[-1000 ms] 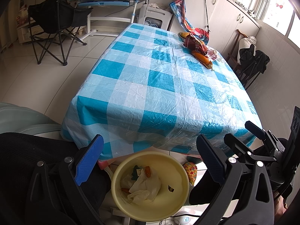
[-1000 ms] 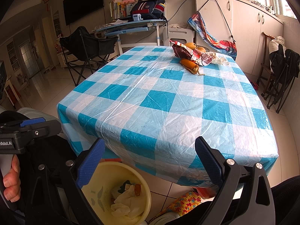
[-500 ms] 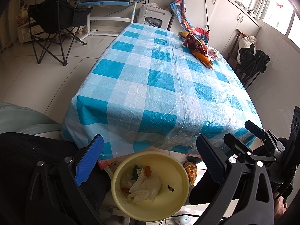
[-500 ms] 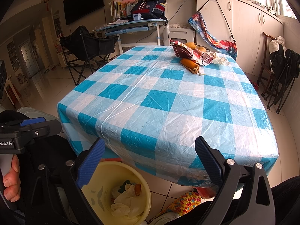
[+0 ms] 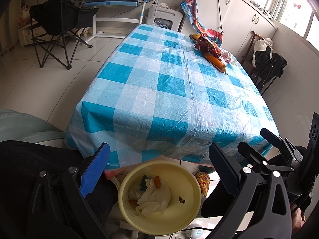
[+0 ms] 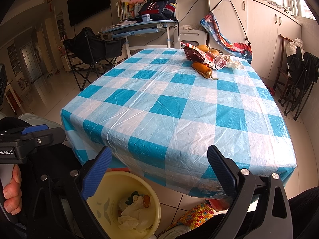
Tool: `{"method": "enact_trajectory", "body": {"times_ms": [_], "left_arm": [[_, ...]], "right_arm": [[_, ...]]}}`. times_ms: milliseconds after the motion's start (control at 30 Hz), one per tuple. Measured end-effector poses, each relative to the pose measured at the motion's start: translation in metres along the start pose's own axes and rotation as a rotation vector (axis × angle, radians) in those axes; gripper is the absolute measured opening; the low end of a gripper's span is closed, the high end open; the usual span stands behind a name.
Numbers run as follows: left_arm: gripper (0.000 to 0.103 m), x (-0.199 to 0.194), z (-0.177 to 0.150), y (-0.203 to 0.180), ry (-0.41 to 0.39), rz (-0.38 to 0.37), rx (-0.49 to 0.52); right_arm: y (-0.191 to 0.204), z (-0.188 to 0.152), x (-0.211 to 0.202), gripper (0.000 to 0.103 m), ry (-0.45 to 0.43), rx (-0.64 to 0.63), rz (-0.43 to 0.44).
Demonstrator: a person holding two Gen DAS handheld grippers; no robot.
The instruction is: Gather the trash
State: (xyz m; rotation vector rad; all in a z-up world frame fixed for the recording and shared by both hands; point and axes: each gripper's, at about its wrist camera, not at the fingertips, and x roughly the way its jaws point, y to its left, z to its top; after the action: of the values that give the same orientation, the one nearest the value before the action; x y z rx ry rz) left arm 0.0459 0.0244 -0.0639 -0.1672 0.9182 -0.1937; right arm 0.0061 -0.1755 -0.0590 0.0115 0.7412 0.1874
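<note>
A pale yellow bin [image 5: 191, 181] stands on the floor at the table's near edge, holding crumpled white paper [image 5: 154, 197] and small scraps. My left gripper [image 5: 157, 171] hangs open right above it, nothing between its fingers. My right gripper [image 6: 159, 171] is open too, over the near table edge with the bin [image 6: 111, 199] below its left finger. At the far right of the blue checked table [image 5: 159, 91] lie a red snack wrapper [image 6: 199, 54], an orange peel-like piece [image 6: 201, 68] and crumpled white paper [image 6: 233, 63].
A black folding chair [image 5: 59, 25] and a desk [image 6: 139, 27] stand beyond the table on the left. Dark folded chairs [image 6: 299, 75] lean at the right wall. A colourful knitted slipper [image 6: 195, 213] lies on the floor beside the bin. A hand [image 6: 11, 193] holds the left gripper.
</note>
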Motion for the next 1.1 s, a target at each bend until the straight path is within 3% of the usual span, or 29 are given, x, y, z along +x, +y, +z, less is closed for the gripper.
{"method": "enact_trajectory", "body": {"times_ms": [400, 500, 767, 1033, 1100], "left_arm": [[0.096, -0.001, 0.0, 0.002, -0.004, -0.005, -0.008], [0.096, -0.005, 0.001, 0.006, -0.023, -0.013, -0.028], [0.096, -0.01, 0.004, 0.011, -0.052, -0.04, -0.083], [0.096, 0.006, 0.033, 0.014, -0.033, -0.024, -0.115], [0.096, 0.014, 0.042, 0.013, -0.019, -0.018, -0.116]], "right_arm": [[-0.001, 0.001, 0.0, 0.092, -0.003, 0.004, 0.001], [-0.011, 0.009, -0.001, 0.092, -0.012, 0.058, 0.025], [-0.067, 0.056, -0.004, 0.092, -0.077, 0.194, -0.023], [-0.122, 0.123, 0.045, 0.092, -0.07, 0.231, -0.054], [-0.123, 0.138, 0.059, 0.092, -0.074, 0.191, -0.059]]}}
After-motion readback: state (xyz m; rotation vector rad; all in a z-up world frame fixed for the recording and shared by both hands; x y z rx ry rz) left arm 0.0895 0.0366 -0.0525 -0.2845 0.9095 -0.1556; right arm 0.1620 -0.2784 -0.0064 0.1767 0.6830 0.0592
